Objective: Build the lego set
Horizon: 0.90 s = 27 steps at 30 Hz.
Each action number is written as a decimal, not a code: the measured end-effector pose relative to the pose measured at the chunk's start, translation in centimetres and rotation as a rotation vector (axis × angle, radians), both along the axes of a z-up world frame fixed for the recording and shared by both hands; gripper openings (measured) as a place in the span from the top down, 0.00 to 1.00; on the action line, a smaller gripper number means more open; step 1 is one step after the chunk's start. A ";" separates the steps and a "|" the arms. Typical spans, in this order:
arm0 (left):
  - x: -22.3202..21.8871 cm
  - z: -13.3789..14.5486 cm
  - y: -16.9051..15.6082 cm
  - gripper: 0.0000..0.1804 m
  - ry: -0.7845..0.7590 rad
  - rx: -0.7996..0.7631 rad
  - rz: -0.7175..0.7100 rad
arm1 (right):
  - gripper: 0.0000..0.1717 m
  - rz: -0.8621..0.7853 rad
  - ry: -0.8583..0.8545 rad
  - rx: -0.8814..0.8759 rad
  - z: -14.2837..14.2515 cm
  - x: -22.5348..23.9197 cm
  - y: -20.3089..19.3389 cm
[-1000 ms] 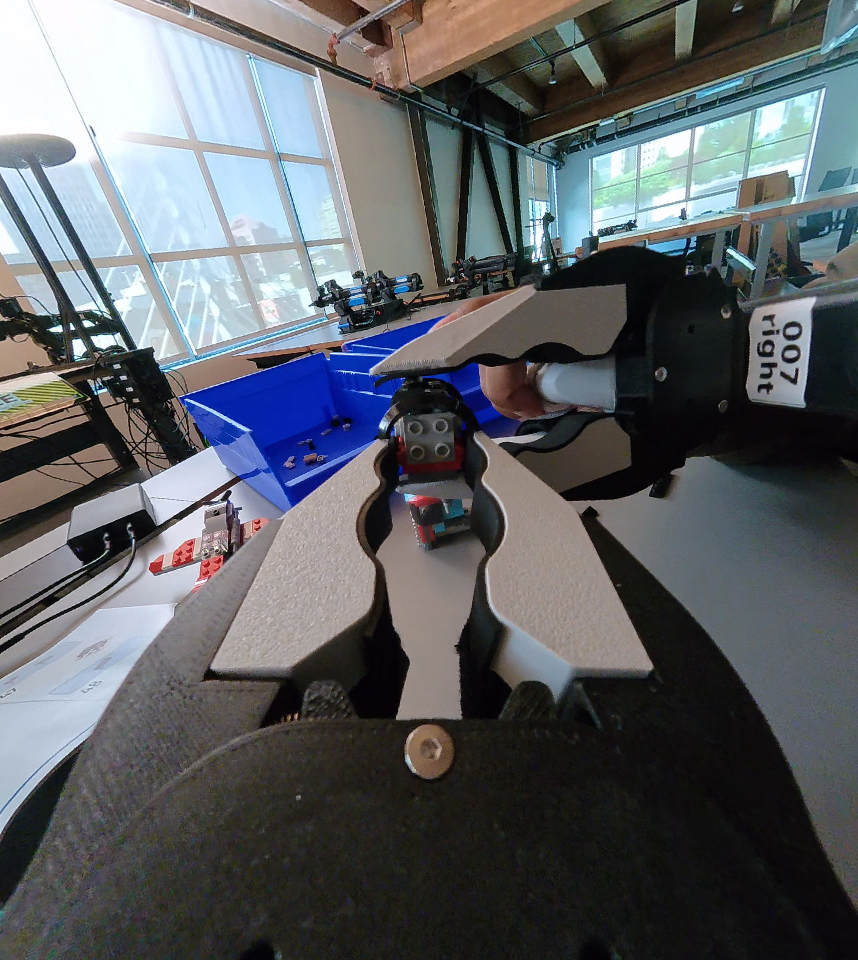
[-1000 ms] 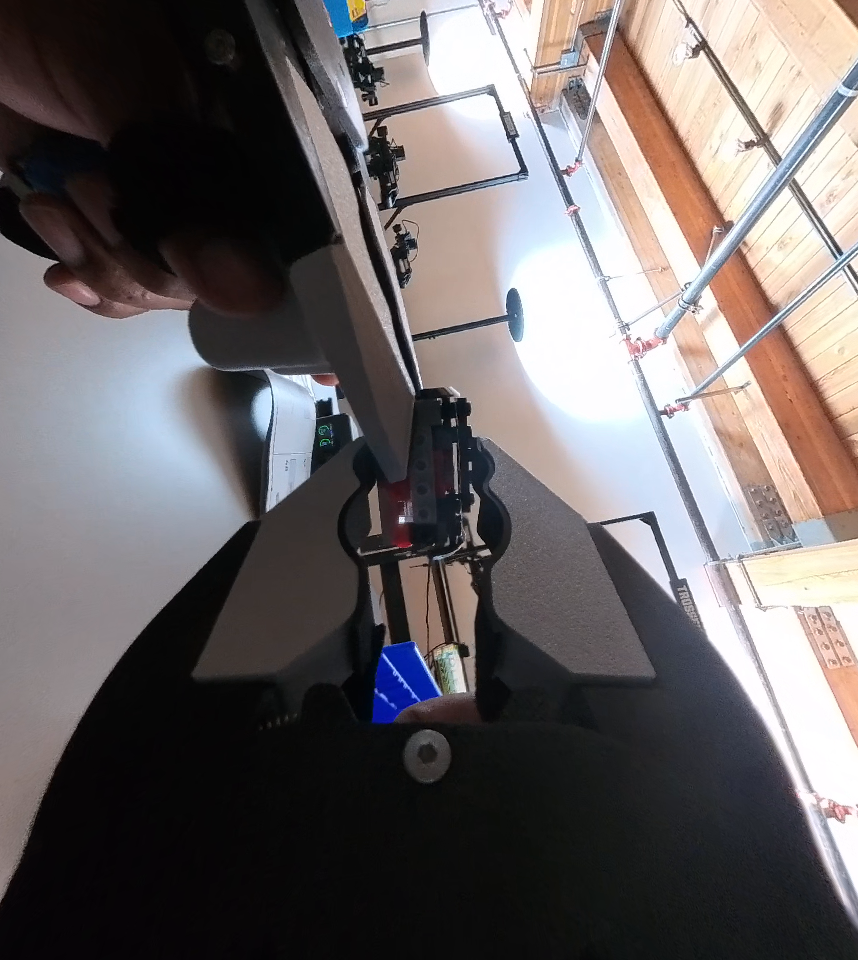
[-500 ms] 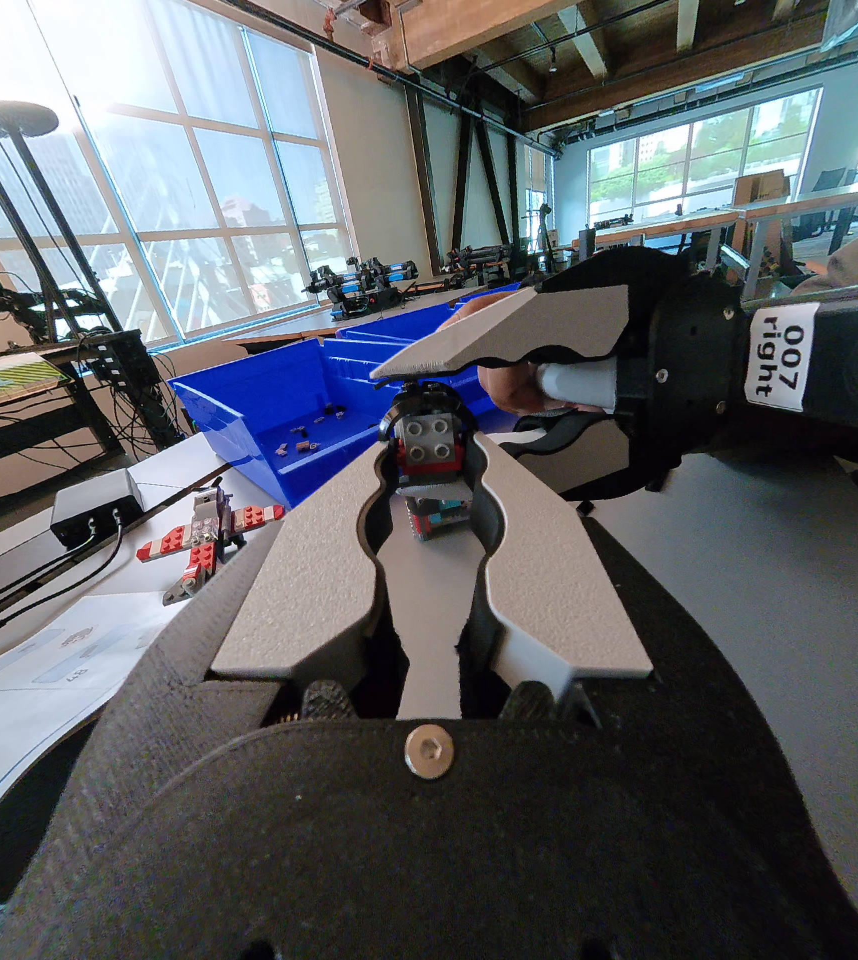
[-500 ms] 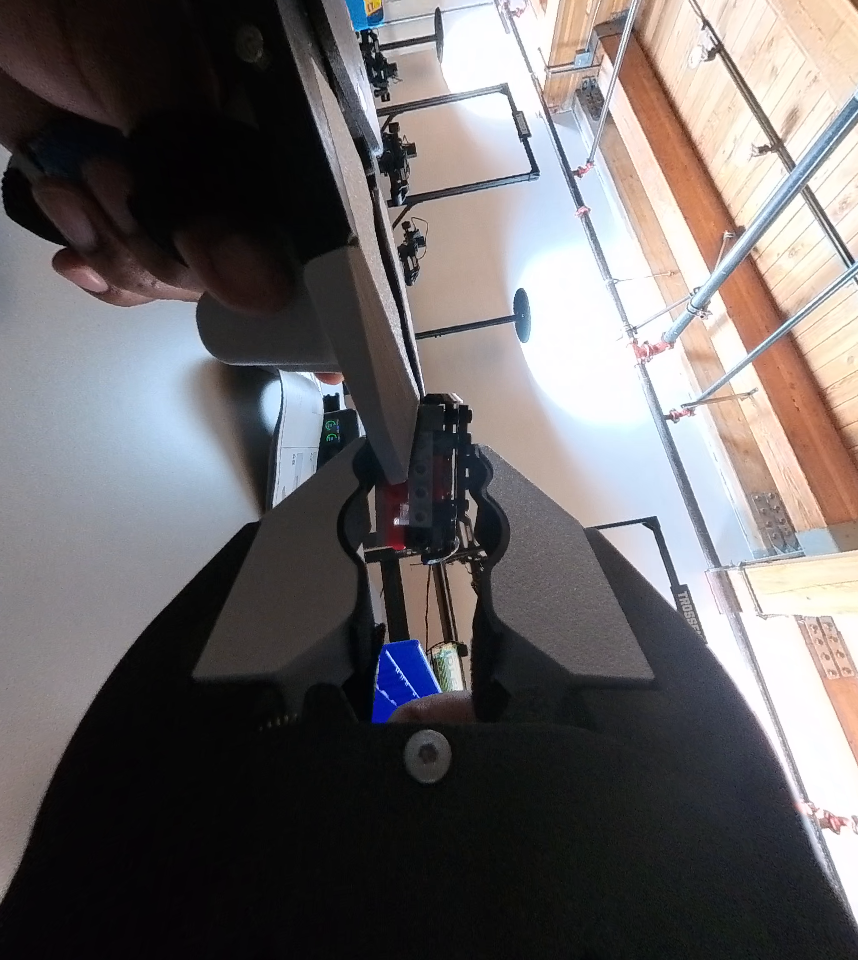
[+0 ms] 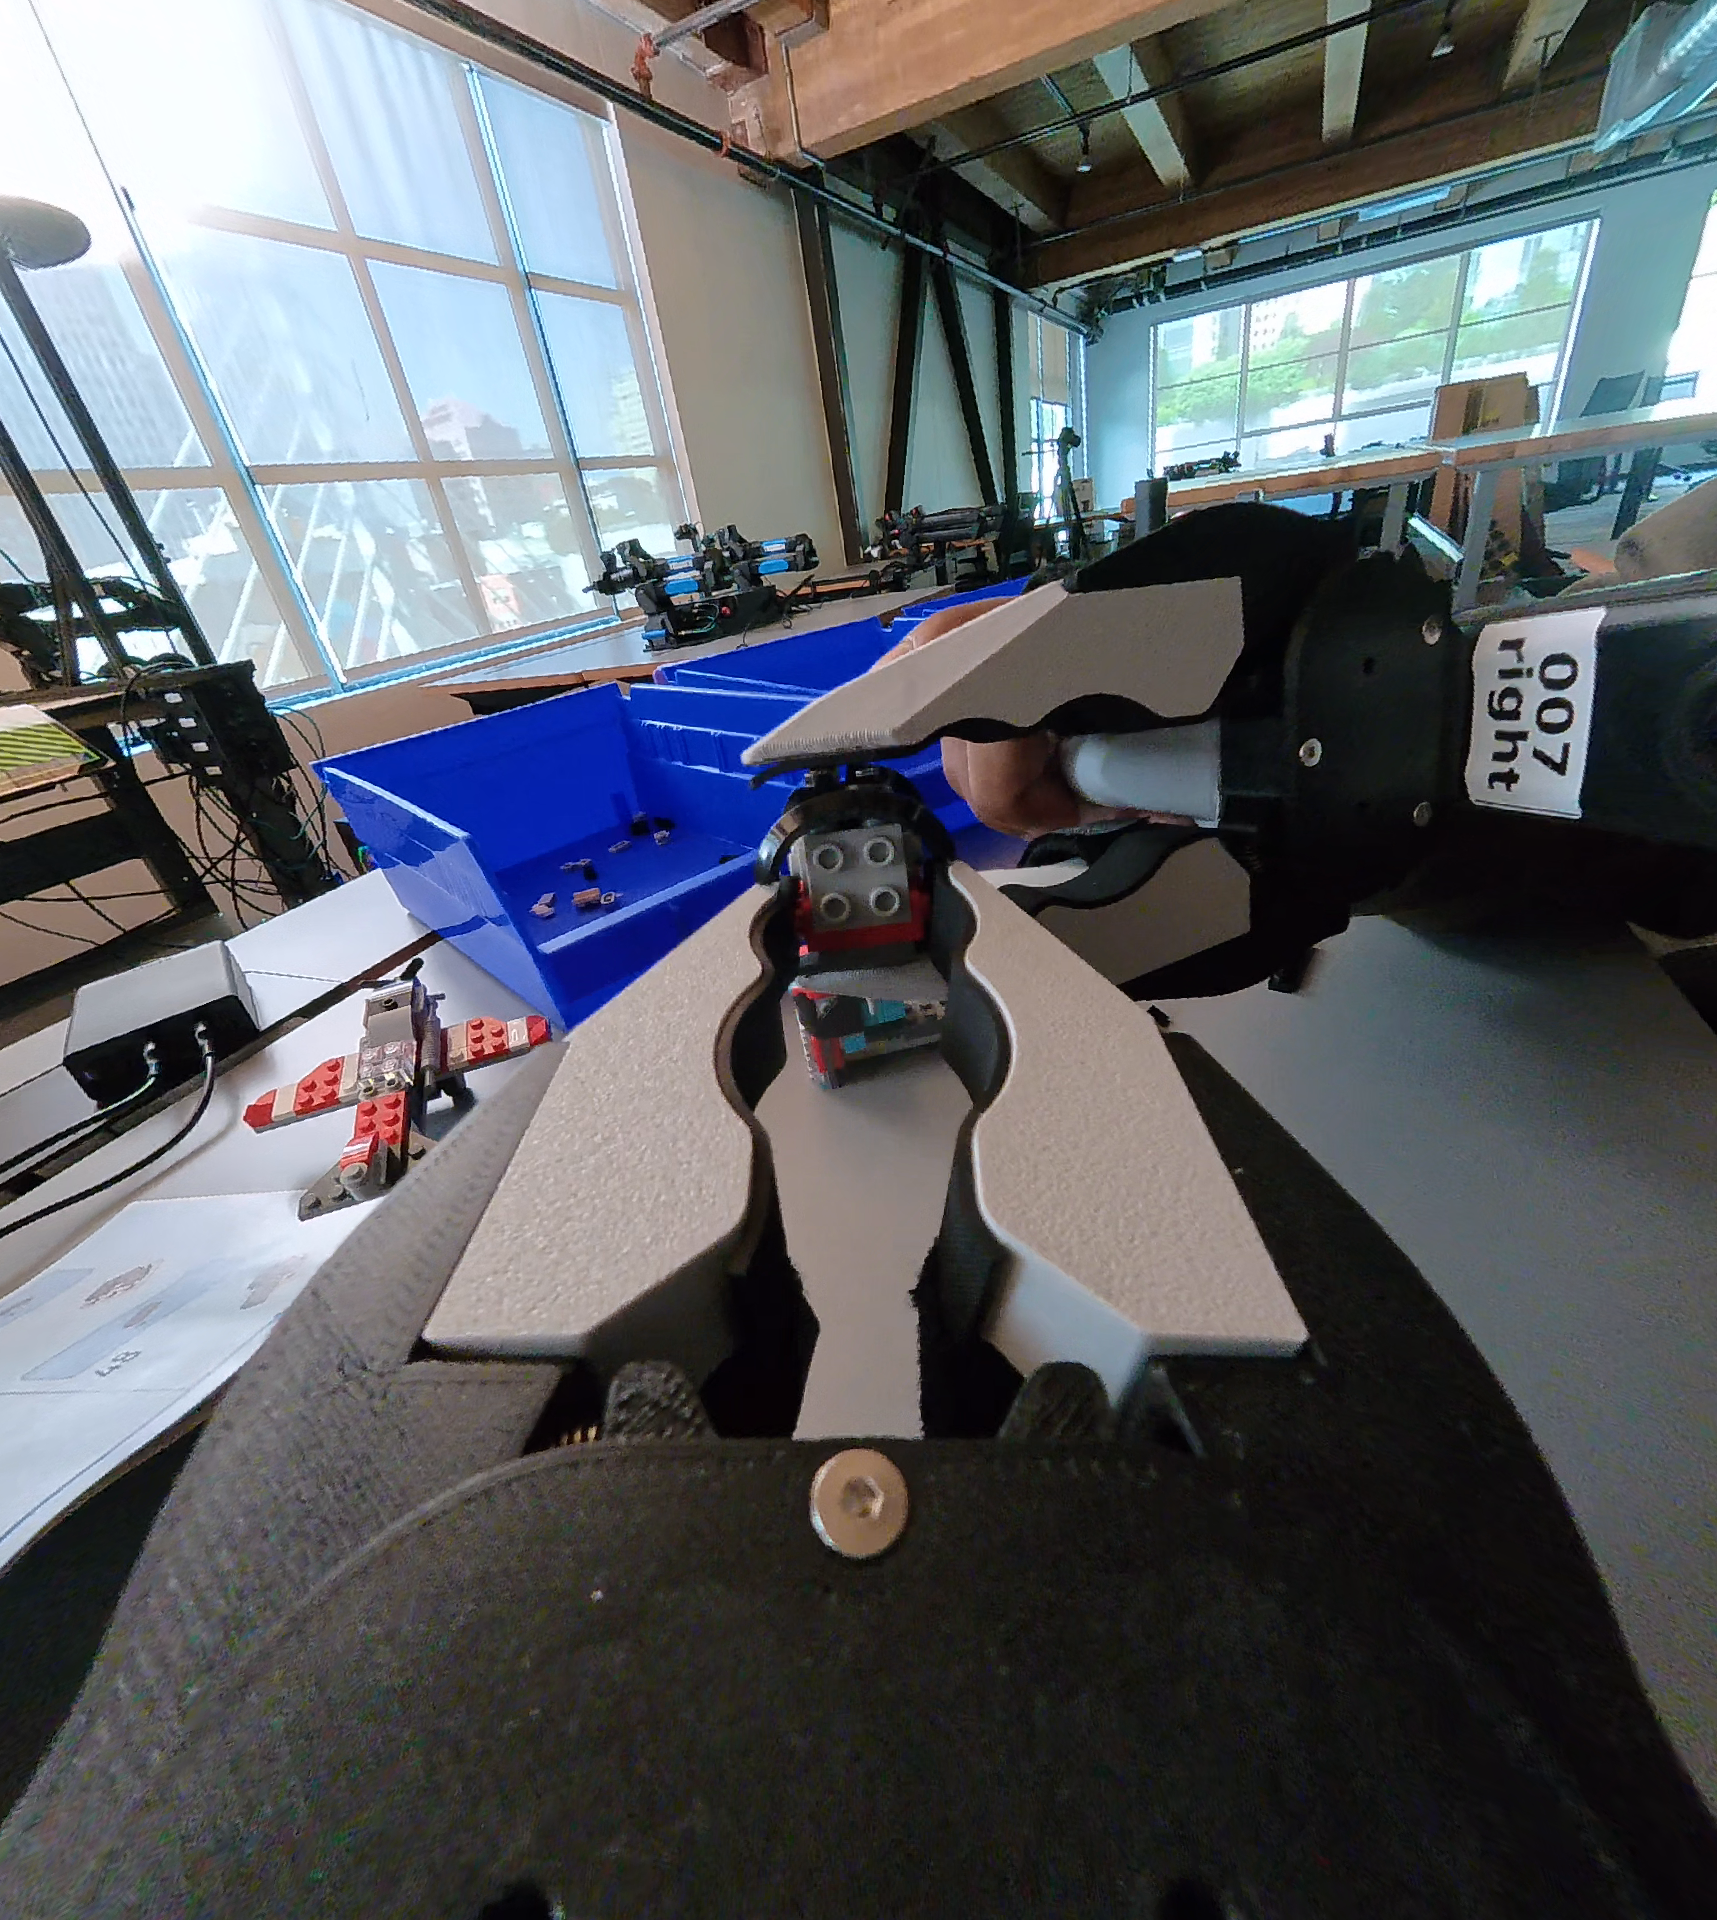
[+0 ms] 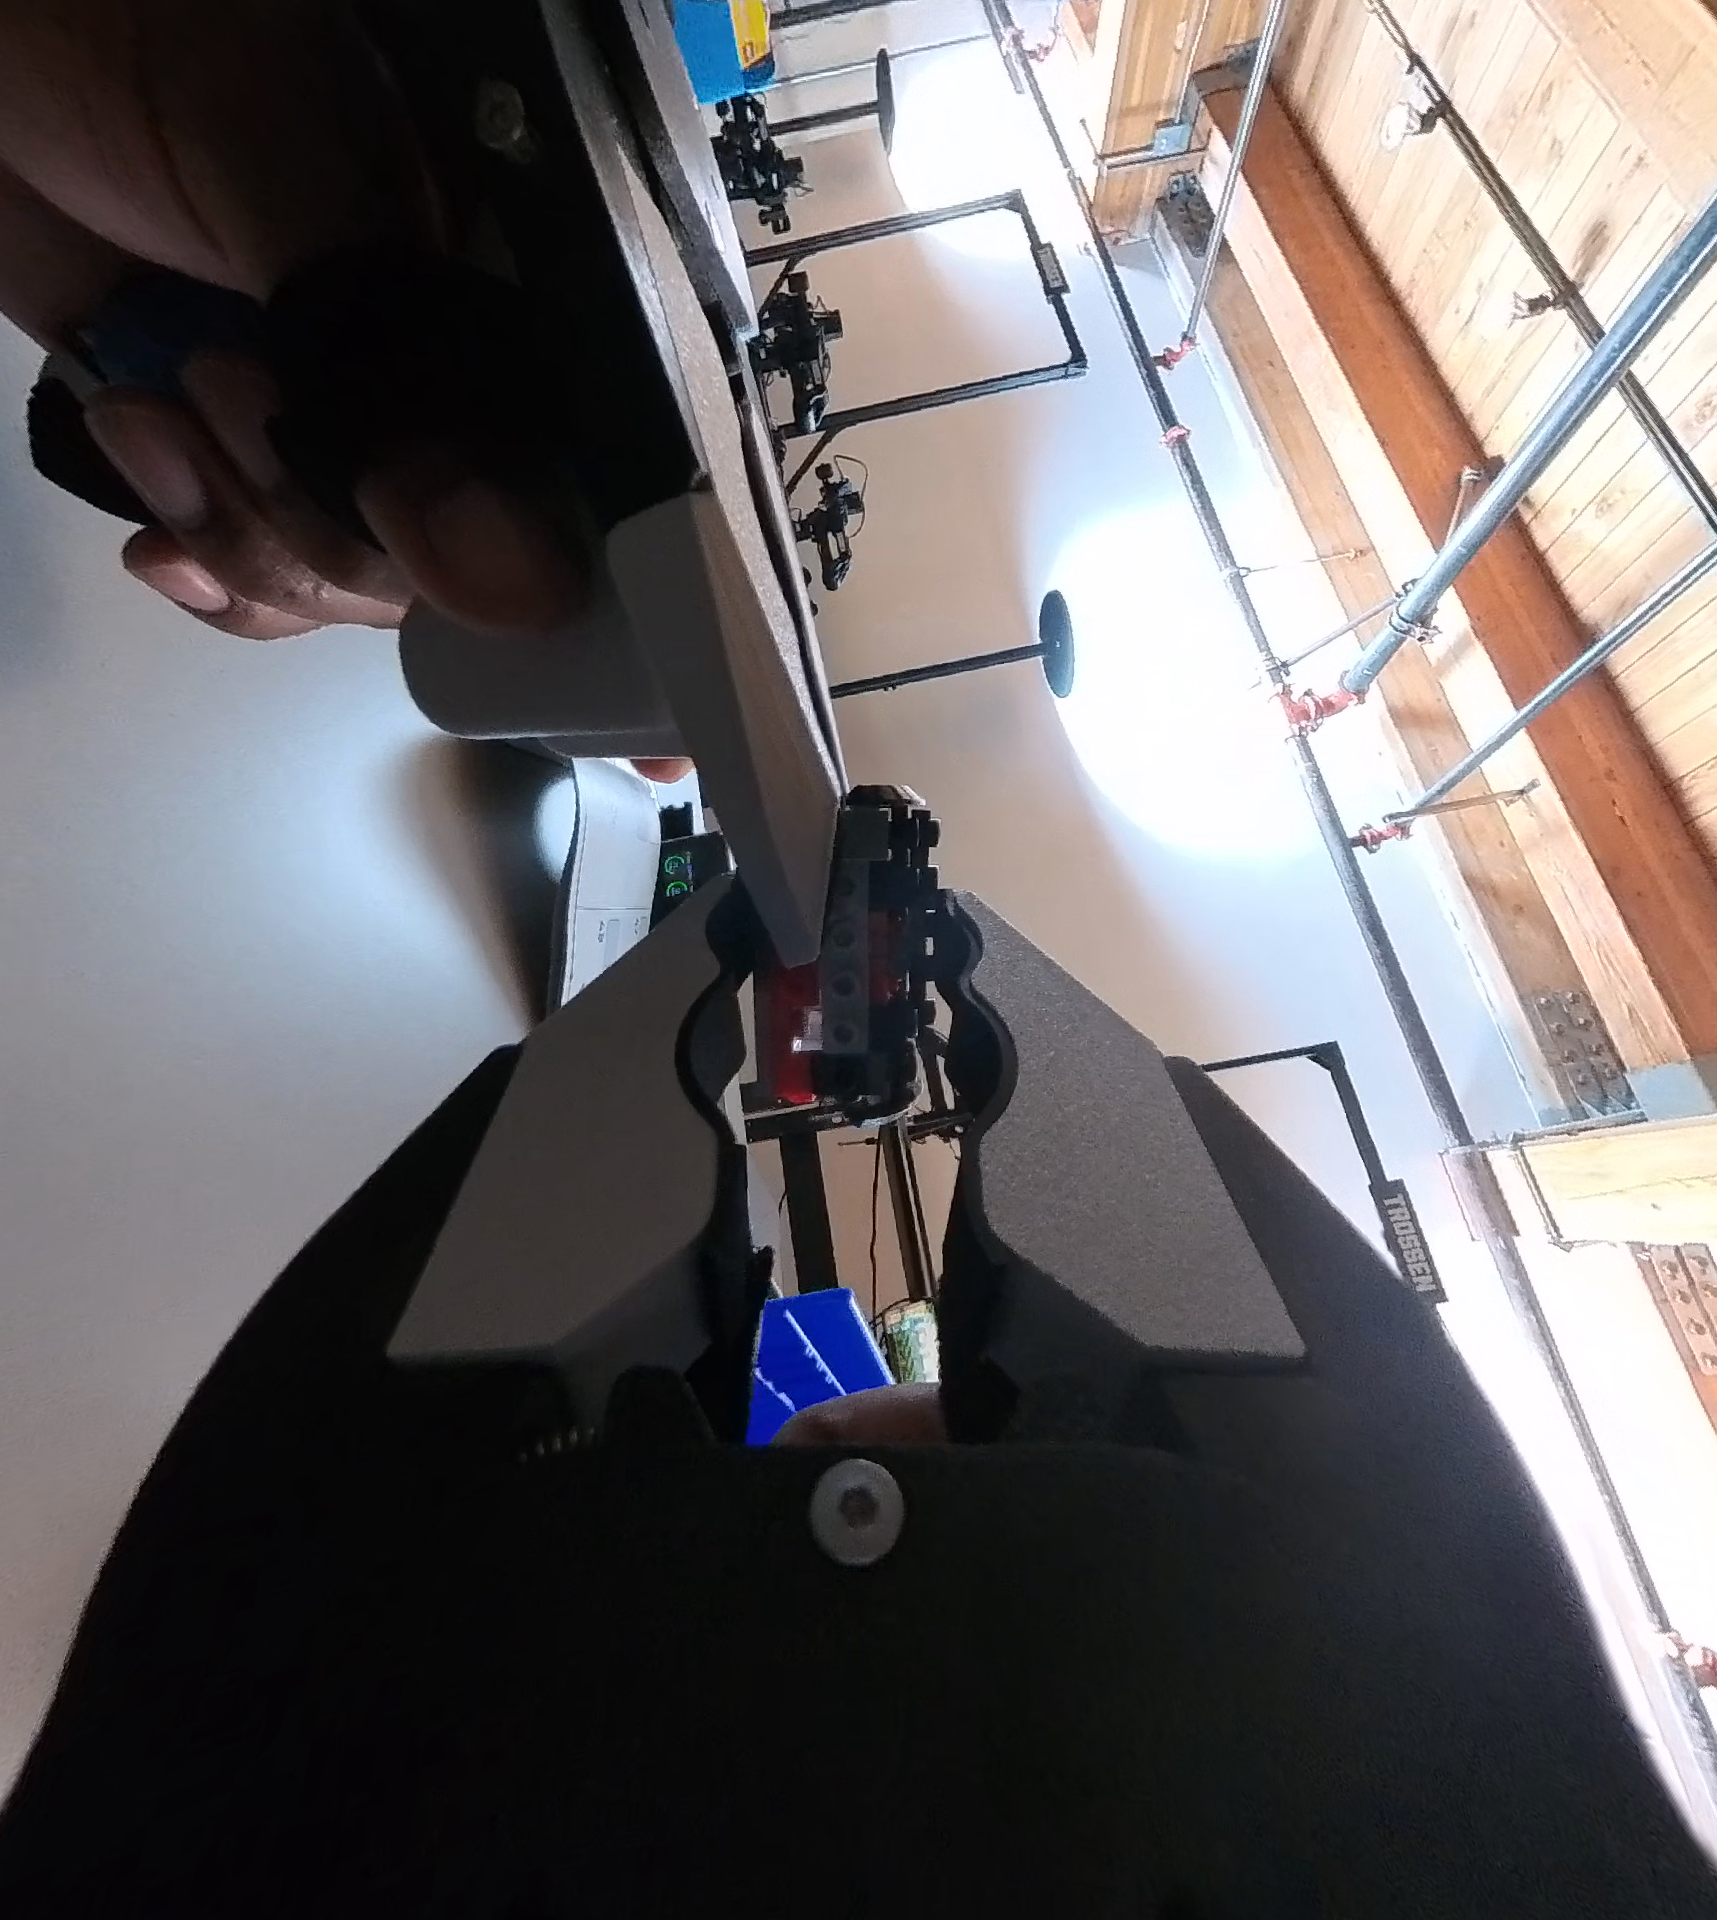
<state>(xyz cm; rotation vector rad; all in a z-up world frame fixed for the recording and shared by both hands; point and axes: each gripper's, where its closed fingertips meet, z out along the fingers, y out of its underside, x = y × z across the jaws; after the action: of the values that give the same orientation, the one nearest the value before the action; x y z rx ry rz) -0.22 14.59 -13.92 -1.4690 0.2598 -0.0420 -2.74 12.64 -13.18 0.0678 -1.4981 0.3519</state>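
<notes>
My left gripper (image 5: 859,899) is shut on a small brick assembly (image 5: 854,883), a grey studded brick on red and black parts, held above the grey table (image 5: 1456,1143). My right gripper (image 6: 843,935) comes in from the right, turned on its side. Its upper finger (image 5: 989,675) rests on the assembly's black top and its lower finger (image 5: 869,982) lies under it. In the right wrist view the assembly (image 6: 875,966) sits between my right pads, with one left-gripper finger (image 6: 760,810) beside it. A hand (image 6: 293,540) holds the left gripper.
A small teal, red and black brick piece (image 5: 875,1034) lies on the table below the grippers. A red and white brick plane (image 5: 386,1081), a black box with cables (image 5: 158,1008) and a printed sheet (image 5: 54,1382) are to the left. A blue bin (image 5: 480,831) with several small parts stands behind. My two grippers' fingertips are within a few centimetres of each other.
The right jaws have closed a little further on the assembly. The left grasp is unchanged. Both grippers have shifted slightly together; the plane and bin now sit further right in the left wrist view.
</notes>
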 end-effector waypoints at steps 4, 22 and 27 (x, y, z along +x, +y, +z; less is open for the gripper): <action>0.0 -0.1 0.0 0.86 0.002 -0.005 0.002 | 0.81 -0.001 -0.020 -0.013 -0.1 0.0 0.0; 0.1 0.0 0.0 0.86 -0.044 -0.002 -0.029 | 0.79 0.046 -0.083 -0.101 -0.2 0.1 0.1; -0.1 0.2 -0.1 0.86 -0.067 0.007 -0.032 | 0.65 0.033 -0.086 -0.083 -0.6 0.0 -0.2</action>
<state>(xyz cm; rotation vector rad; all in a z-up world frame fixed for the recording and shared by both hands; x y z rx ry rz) -0.36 14.52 -13.68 -1.4539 0.2283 -0.1161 -2.78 12.45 -13.78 0.0112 -1.5664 0.4482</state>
